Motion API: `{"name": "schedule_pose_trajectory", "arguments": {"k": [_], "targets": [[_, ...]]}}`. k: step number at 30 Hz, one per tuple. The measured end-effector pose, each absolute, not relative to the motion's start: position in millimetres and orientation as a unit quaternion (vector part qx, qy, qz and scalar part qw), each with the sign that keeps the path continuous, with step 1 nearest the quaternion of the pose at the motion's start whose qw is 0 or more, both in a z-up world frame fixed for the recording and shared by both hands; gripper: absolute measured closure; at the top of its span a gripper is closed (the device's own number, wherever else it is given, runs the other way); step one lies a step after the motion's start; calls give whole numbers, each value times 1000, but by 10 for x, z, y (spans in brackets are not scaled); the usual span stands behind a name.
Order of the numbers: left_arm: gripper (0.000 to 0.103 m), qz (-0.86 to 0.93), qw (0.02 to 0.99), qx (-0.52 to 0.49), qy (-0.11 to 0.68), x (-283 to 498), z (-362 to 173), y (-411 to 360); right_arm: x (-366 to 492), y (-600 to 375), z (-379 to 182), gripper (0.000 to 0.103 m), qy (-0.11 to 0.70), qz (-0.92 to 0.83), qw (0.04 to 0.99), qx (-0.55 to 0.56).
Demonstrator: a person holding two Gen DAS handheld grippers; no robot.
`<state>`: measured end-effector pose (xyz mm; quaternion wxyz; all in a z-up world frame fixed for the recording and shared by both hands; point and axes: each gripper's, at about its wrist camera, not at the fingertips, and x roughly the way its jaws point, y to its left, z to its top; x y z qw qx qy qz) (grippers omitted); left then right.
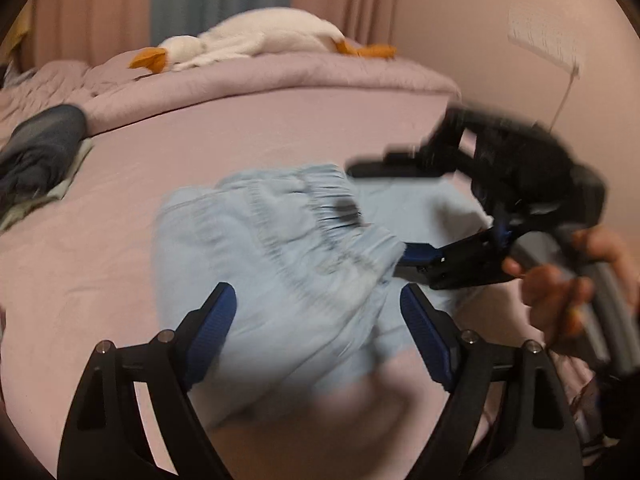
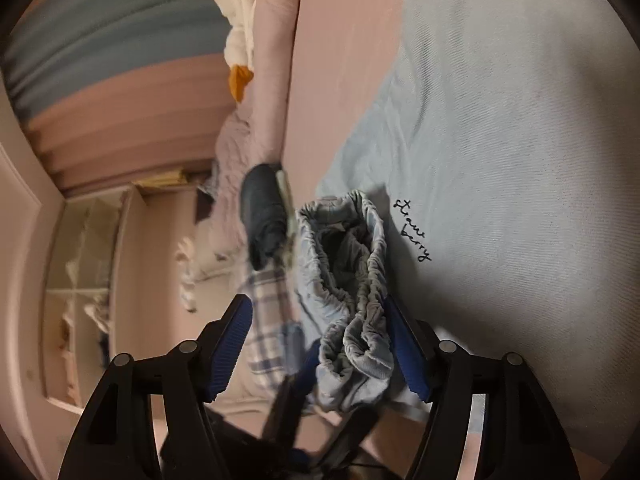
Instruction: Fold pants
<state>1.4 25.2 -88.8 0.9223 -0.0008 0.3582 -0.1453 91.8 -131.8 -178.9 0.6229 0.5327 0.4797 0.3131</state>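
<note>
Light blue, soft-fabric pants (image 1: 280,264) with a gathered elastic waistband (image 2: 352,264) are shown lying on a pale pink bed sheet (image 1: 132,240), in the centre of the left wrist view and across the right half of the right wrist view, where black script is printed on the cloth.

The left gripper (image 1: 316,316) is seen at the lower centre of its frame with the blue pads set wide; the fabric lies between and beneath them, but no pad is seen pressing on it.

The right gripper (image 2: 320,344) is shown at the lower centre of its own view, likewise spread, with the bunched waistband lying against its right-hand pad (image 2: 404,348) and clear of the other. In the left wrist view it is seen at the right edge, held by a hand (image 1: 568,280).

Both grippers are placed at the waistband end, presumably because that edge is the one to be carried over in a fold. The cloth is judged to be released, or not yet gripped.

A dark folded garment (image 1: 40,148) at the left edge, and a white plush goose with an orange beak (image 1: 256,38) on the pink quilt (image 1: 280,72) at the top, are kept well apart from the working area.
</note>
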Motion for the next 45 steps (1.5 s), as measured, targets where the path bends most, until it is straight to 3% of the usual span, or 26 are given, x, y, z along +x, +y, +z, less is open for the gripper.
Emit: {"name": "schedule_pose_trajectory", "arguments": {"k": [4,6,9,13,20,34,36,37,39,40,44,45], "targets": [[11,-83,926,-72,361,-179,-877,804,963,-1122,-1629,41,509,299,680,435],[11,-55,922,-103,370,-226,-923,1023,964,-922,-1517,65,528,285,722,345],[11,-14,913,-147,381,-299,-990,1316,958,-717,-1424,70,529,270,759,266],[11,2,912,-160,377,-354,-953,1423,909,-668,-1037,72,473,274,810,212],[11,-14,913,-144,382,-274,-934,1250,835,-1413,-336,73,378,246,868,208],[11,-81,908,-62,407,484,-885,610,1041,-2062,-1372,73,442,136,847,262],[14,-91,908,-66,404,593,-849,575,1081,-2106,-1411,68,452,143,837,274],[17,-97,908,-69,403,648,-827,561,1082,-2139,-1385,64,454,145,833,281],[36,-106,908,-70,400,796,-769,537,1018,-2151,-1212,48,446,117,852,249],[41,-110,907,-67,401,877,-748,522,961,-2125,-1106,47,431,95,871,218],[84,-127,898,-67,416,1218,-757,481,718,-1888,-700,46,359,90,924,97],[90,-131,895,-70,420,1279,-768,476,692,-1796,-669,46,354,110,925,84]]}}
